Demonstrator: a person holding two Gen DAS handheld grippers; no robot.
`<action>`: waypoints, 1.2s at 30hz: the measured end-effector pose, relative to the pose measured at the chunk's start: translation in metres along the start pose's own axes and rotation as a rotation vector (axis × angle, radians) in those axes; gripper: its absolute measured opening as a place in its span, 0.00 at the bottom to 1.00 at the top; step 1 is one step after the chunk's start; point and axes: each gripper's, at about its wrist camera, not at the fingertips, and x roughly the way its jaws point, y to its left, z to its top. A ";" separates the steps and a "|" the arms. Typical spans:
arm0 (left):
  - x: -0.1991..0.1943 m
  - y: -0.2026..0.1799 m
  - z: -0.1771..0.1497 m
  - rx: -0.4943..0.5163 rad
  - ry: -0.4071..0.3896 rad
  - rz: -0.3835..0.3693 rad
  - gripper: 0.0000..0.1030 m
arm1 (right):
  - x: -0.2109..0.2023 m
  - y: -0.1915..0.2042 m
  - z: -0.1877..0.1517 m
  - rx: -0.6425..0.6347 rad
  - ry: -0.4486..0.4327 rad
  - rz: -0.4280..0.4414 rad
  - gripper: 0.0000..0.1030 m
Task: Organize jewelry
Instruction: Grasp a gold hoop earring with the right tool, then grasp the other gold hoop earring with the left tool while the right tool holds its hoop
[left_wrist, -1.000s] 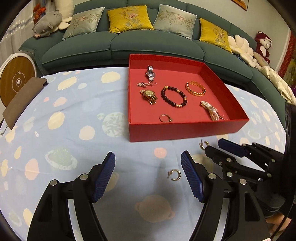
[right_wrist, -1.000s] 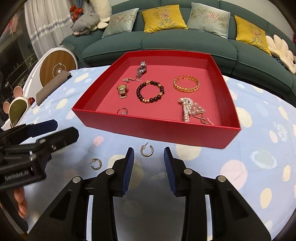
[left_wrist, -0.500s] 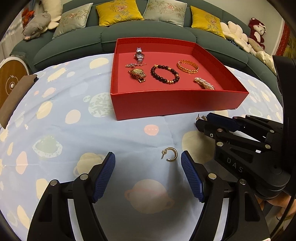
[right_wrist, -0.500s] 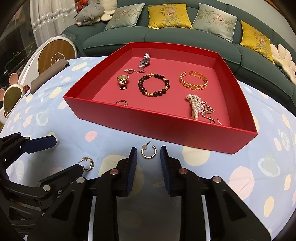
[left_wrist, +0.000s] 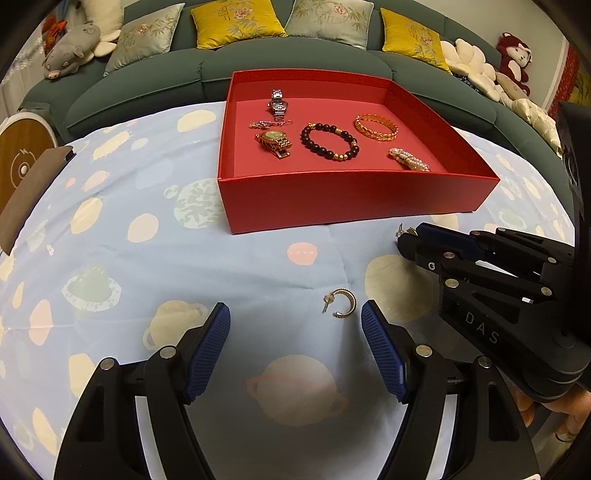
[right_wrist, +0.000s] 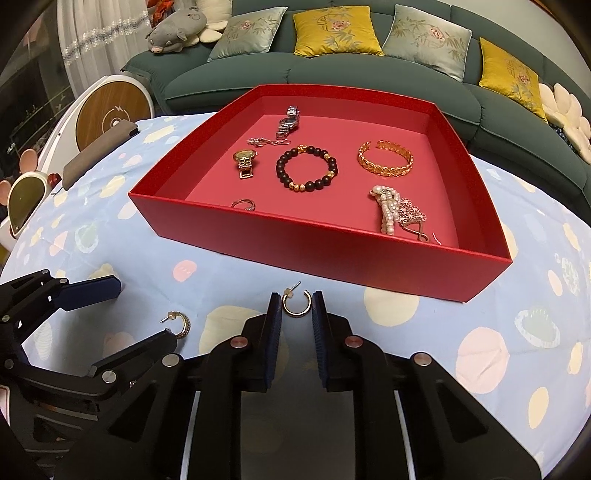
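A red tray (left_wrist: 351, 199) (right_wrist: 317, 243) on the blue spotted cloth holds several pieces: watches, a dark bead bracelet (right_wrist: 306, 168), a gold bangle (right_wrist: 386, 162), a pearl piece (right_wrist: 388, 210) and a ring (right_wrist: 243, 204). Two gold hoop earrings lie on the cloth in front of it. My left gripper (left_wrist: 295, 332) is open, with one hoop (left_wrist: 341, 302) between its fingertips, near the right one. My right gripper (right_wrist: 296, 310) has narrowed around the other hoop (right_wrist: 295, 304); the pads stand just beside it, and contact cannot be told.
A green sofa (left_wrist: 295, 62) with cushions runs behind the table. A brown pouch (right_wrist: 98, 153) lies at the cloth's left edge, near a round white and wood device (right_wrist: 110, 112). Each gripper shows in the other's view, close together.
Both grippers have moved lower and closer to the hoops. The right gripper's fingers have narrowed around its hoop. The left gripper stays wide open.
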 end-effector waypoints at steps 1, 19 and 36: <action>0.000 0.000 0.000 0.000 0.001 0.000 0.69 | -0.001 0.000 0.000 0.000 0.000 0.002 0.16; -0.008 0.001 -0.014 0.004 -0.011 0.000 0.69 | -0.067 -0.027 -0.031 0.181 0.006 0.028 0.16; 0.011 -0.031 -0.005 0.062 -0.100 0.058 0.61 | -0.080 -0.058 -0.072 0.255 0.034 -0.002 0.16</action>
